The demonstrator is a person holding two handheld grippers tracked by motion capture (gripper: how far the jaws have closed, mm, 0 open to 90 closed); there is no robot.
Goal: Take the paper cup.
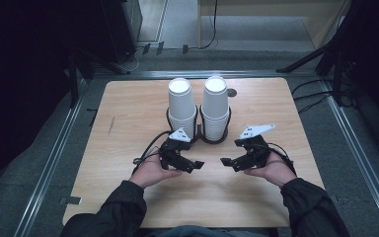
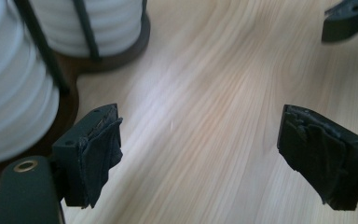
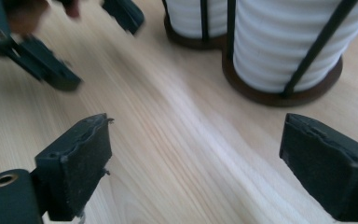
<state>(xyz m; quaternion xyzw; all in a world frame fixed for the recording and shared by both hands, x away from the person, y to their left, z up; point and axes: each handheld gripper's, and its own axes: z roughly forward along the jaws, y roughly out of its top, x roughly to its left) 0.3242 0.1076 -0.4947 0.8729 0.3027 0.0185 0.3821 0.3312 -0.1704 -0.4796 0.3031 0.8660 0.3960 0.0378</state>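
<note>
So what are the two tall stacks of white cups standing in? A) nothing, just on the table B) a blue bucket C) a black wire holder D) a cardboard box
C: the two stacks of white paper cups stand side by side inside a black wire holder on the wooden table.

A light wooden desk point(image 1: 128, 123) with rounded corners is standing on a grey floor point(image 1: 177, 19), with metal rails point(image 1: 49, 163) running along its sides. Dark stands point(image 1: 325, 49) and cables point(image 1: 316, 94) are sitting at the right, and the left side is lying in deep shadow.
</note>
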